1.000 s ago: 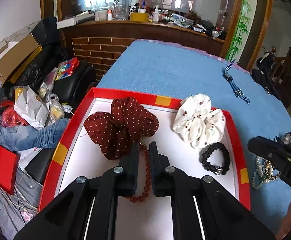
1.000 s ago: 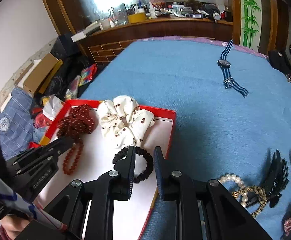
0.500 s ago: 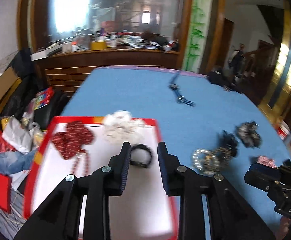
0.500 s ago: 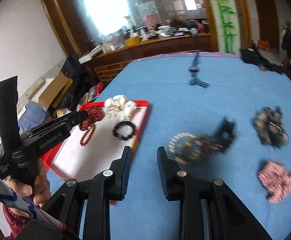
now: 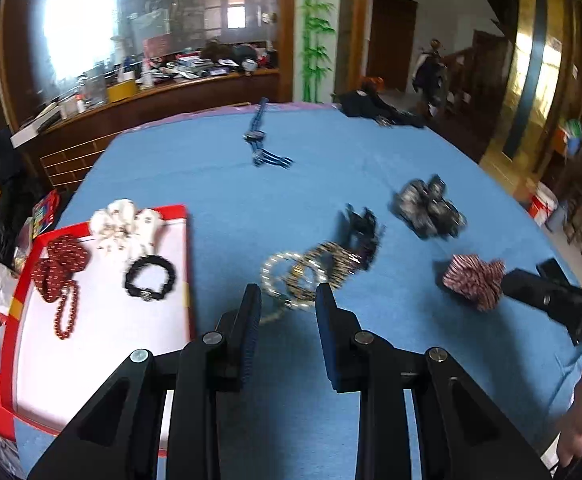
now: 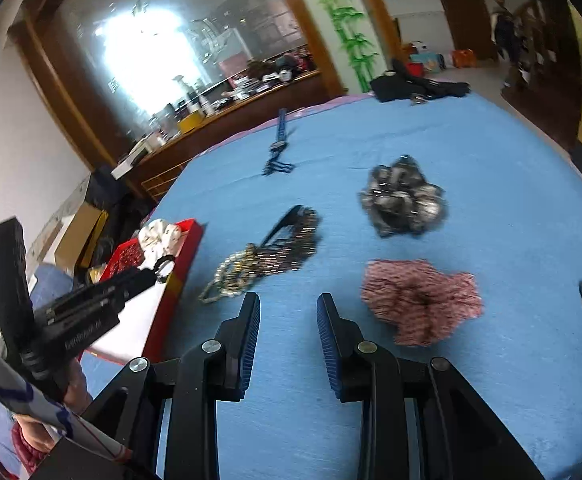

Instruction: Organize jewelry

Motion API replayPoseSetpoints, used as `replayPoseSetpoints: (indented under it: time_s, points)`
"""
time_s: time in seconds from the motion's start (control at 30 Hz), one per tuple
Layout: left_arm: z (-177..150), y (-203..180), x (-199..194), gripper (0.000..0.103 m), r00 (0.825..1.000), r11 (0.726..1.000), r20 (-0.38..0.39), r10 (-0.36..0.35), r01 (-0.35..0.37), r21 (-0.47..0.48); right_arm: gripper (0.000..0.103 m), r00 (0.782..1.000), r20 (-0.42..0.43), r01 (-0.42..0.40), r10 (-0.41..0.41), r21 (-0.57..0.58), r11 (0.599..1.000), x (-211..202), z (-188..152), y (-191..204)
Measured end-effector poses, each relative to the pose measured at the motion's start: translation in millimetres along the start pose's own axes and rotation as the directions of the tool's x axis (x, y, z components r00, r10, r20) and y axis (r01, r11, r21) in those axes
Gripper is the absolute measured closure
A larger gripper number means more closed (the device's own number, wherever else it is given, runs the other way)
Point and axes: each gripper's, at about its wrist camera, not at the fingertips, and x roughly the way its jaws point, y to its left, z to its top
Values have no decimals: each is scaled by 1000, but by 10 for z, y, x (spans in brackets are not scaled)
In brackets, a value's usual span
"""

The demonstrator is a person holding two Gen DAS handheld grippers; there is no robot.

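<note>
A red-rimmed tray with a white floor sits at the left of the blue worktop. In it lie a dark red dotted scrunchie, a string of red beads trailing from it, a white scrunchie and a black bead bracelet.

Loose on the cloth, right of the tray, a tangle of pearl and gold-toned bracelets touches a black claw clip. Further right are a grey patterned scrunchie and a pink-and-white striped scrunchie; a blue striped watch lies well apart toward the far edge.

The left hand-held gripper has its jaws spread and empty, the bracelet tangle just ahead between the tips. The right hand-held gripper is likewise spread and empty over bare cloth, with the striped scrunchie just beside its right finger and the bracelet tangle ahead to the left.
</note>
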Motion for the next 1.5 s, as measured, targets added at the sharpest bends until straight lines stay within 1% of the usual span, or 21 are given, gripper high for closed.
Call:
replayPoseSetpoints:
  time_s: [0.17, 0.27, 0.3, 0.33, 0.4, 0.47, 0.57, 0.7, 0.77, 0.83, 0.9, 0.97, 1.03, 1.1, 1.13, 1.2, 1.27, 1.37, 1.43, 1.5]
  points:
    - [-43, -172, 114, 76, 999, 1000, -33, -12, 13, 26, 71, 1000, 12, 14, -14, 38, 999, -100, -7, -256]
    - [-64, -212, 160, 75, 999, 999, -47, -12, 14, 35, 69, 1000, 16, 24, -25, 65, 998, -131, 2, -389]
    - [-68, -222, 166, 75, 999, 999, -49, -12, 14, 36, 68, 999, 16, 29, -30, 77, 997, -137, 10, -446]
    - [-70, -215, 172, 71, 999, 999, -50, -12, 14, 34, 68, 999, 17, 32, -33, 87, 996, -141, 15, -486]
    - [-69, -182, 184, 68, 999, 1000, -52, -11, 13, 28, 68, 999, 16, 39, -41, 104, 994, -155, 30, -577]
    - [-68, -119, 185, 68, 999, 1000, -53, -1, 2, 17, 68, 999, 19, 45, -47, 121, 992, -177, 49, -665]
    - [-69, 10, 189, 67, 998, 1000, -62, -6, 5, -11, 67, 998, 26, 59, -64, 155, 986, -226, 68, -803]
    - [-53, 188, 238, 67, 996, 998, -89, -23, 18, -52, 63, 997, 23, 73, -79, 200, 977, -232, 112, -952]
    - [-32, 213, 253, 67, 995, 998, -96, -32, 27, -53, 63, 997, 20, 74, -80, 216, 974, -218, 113, -997]
    - [13, 222, 300, 66, 992, 997, -108, -69, 64, -49, 63, 997, 16, 72, -78, 227, 971, -204, 110, -1038]
    - [66, 258, 382, 66, 990, 996, -127, -68, 61, -60, 62, 997, 13, 69, -74, 234, 970, -185, 107, -1053]
    - [133, 307, 488, 66, 985, 995, -153, -82, 71, -74, 62, 997, 11, 67, -72, 235, 970, -177, 100, -1064]
    - [220, 396, 624, 66, 978, 991, -192, -86, 64, -117, 62, 998, 10, 65, -70, 233, 970, -175, 95, -1064]
    - [314, 467, 758, 66, 968, 985, -225, -116, 83, -151, 62, 998, 11, 63, -67, 232, 971, -177, 91, -1071]
    - [345, 488, 818, 66, 964, 984, -243, -111, 73, -162, 61, 998, 12, 62, -66, 233, 970, -186, 82, -1086]
    - [393, 491, 937, 67, 955, 985, -276, -112, 69, -161, 61, 998, 12, 59, -63, 236, 970, -187, 80, -1097]
    - [429, 483, 1043, 67, 950, 987, -297, -93, 48, -154, 61, 998, 12, 59, -64, 235, 970, -195, 72, -1099]
    - [462, 434, 1199, 67, 943, 990, -321, -82, 41, -133, 61, 998, 12, 59, -64, 237, 970, -196, 72, -1101]
    - [463, 419, 1330, 74, 936, 992, -349, -56, 13, -125, 61, 998, 11, 59, -63, 235, 970, -193, 72, -1100]
    - [450, 408, 1427, 76, 930, 993, -366, -39, -4, -116, 61, 998, 10, 60, -64, 230, 971, -197, 73, -1098]
